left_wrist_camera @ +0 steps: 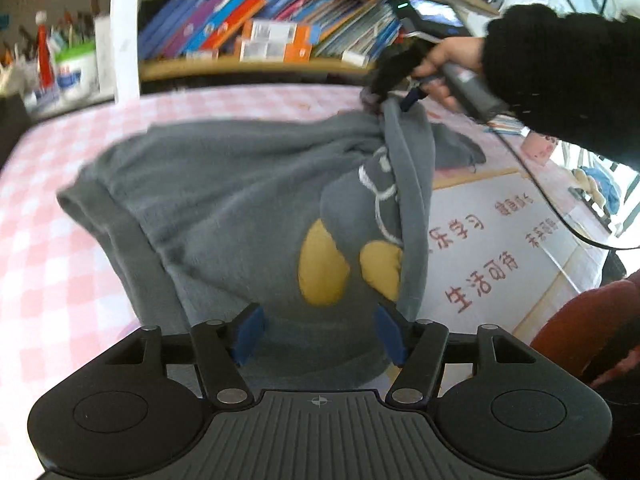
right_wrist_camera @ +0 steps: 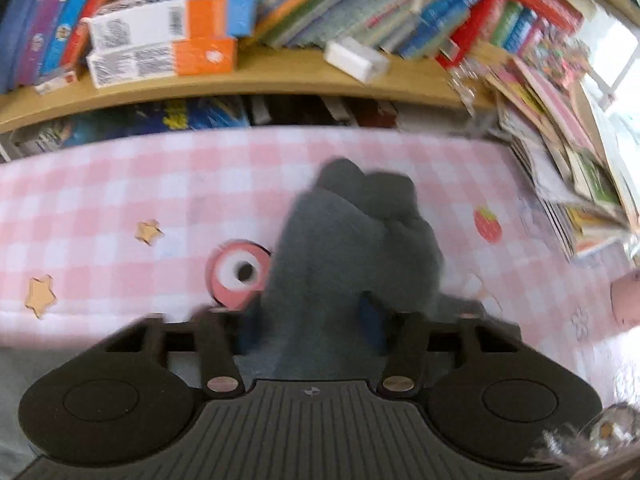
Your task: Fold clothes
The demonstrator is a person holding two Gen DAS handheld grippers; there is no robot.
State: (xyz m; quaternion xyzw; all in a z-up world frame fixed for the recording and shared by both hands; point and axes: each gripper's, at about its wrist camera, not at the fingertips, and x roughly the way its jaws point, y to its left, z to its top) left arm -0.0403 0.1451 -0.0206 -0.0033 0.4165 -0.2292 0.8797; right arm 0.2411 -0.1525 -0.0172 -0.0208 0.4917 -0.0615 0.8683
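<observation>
**A:** Where is the garment, and what holds it?

**B:** A grey fleece sweatshirt (left_wrist_camera: 224, 200) with yellow patches and white stitched outlines lies partly spread on a pink-and-white checked surface (left_wrist_camera: 52, 264). Its right part is lifted clear. The right tool (left_wrist_camera: 400, 98), held in a hand (left_wrist_camera: 452, 64) with a black sleeve, pinches a bunched edge of the cloth toward the far edge of the surface, just below a bookshelf (left_wrist_camera: 256, 68). In the right wrist view the same cloth fills the space between the blue pads, crumpled into a lump (right_wrist_camera: 352, 240).

**A:** And the left tool?

**B:** The left tool (left_wrist_camera: 318, 334) stands fairly wide at the near edge, its blue pads either side of the sweatshirt's hem. Whether the pads actually press the cloth, I cannot tell; there is a gap between them and the fabric sits in it.

**A:** What could go wrong from here?

**B:** In my judgement, the bunched grip is the main risk. A thick wad of fleece can slide out of a narrow pinch, dropping the lifted side in a heap. If the left tool is not holding the hem, pulling with the right could drag the whole sweatshirt across the surface rather than fold it. A black cable (left_wrist_camera: 560, 216) trails over the right side of the surface and could snag the cloth. A pink tape roll (right_wrist_camera: 238, 272) lies just beside the lifted fabric and could get swept along or trapped beneath a fold.
</observation>
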